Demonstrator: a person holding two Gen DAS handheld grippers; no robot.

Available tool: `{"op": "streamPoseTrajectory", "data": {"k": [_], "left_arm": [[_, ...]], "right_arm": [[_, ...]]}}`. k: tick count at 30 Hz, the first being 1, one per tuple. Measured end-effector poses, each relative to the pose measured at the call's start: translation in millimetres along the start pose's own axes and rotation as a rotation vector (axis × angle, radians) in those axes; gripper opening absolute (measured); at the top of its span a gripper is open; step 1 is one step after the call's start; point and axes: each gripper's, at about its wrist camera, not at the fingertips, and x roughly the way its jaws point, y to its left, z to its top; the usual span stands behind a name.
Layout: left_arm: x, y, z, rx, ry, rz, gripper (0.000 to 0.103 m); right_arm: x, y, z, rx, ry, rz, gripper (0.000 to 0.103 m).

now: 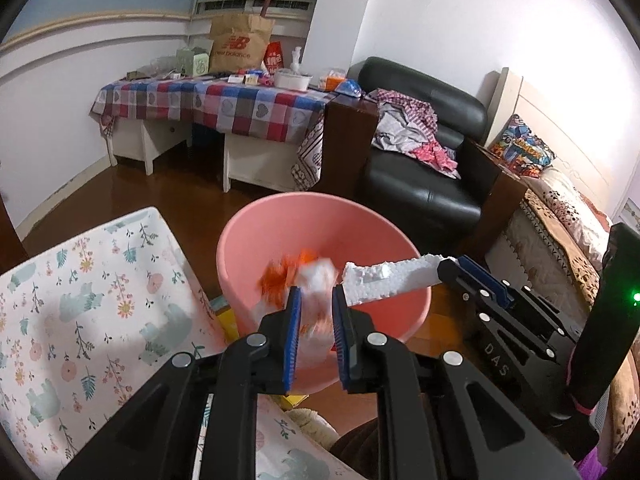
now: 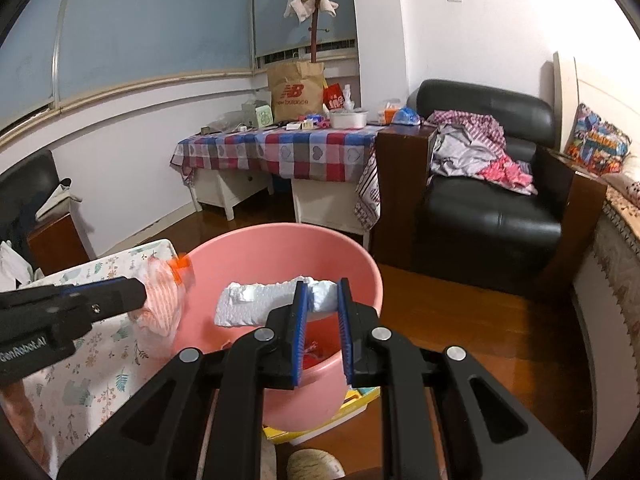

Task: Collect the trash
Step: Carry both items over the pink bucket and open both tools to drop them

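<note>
Trash sits in both grippers above the pink bucket (image 1: 280,220), which stands on the wooden floor just beside the floral-covered table (image 1: 80,300) at the left. Over that table's right edge, the left gripper (image 1: 316,304) has its blue-padded fingers (image 1: 293,320) closed on a crumpled white-and-orange plastic wrapper (image 1: 308,280), blurred in the left wrist view; from the right wrist camera the same wrapper (image 2: 162,300) hangs at the bucket's (image 2: 280,240) left rim. Further right, the right gripper (image 2: 322,300) clamps one end of a jagged white styrofoam piece (image 2: 256,300), the free end reaching left across the bucket's opening. Red scraps (image 2: 316,350) lie at the bucket's bottom. Behind stand a checkered-cloth table (image 2: 280,152) with a New Balance paper bag (image 2: 294,92), then a black leather armchair (image 2: 492,200) heaped with clothes (image 2: 476,148).
</note>
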Motion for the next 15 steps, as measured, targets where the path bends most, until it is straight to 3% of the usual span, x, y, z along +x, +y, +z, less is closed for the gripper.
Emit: {"op": "streamPoseTrajectory", "data": {"k": [4, 15], "left_arm": [[1, 5, -1, -0.022, -0.003, -0.004, 0.032], [-16, 7, -4, -0.031, -0.014, 0.000, 0.052]], "right_arm": [[2, -1, -3, 0.008, 0.009, 0.007, 0.015], [6, 1, -4, 0.003, 0.021, 0.023, 0.017]]}}
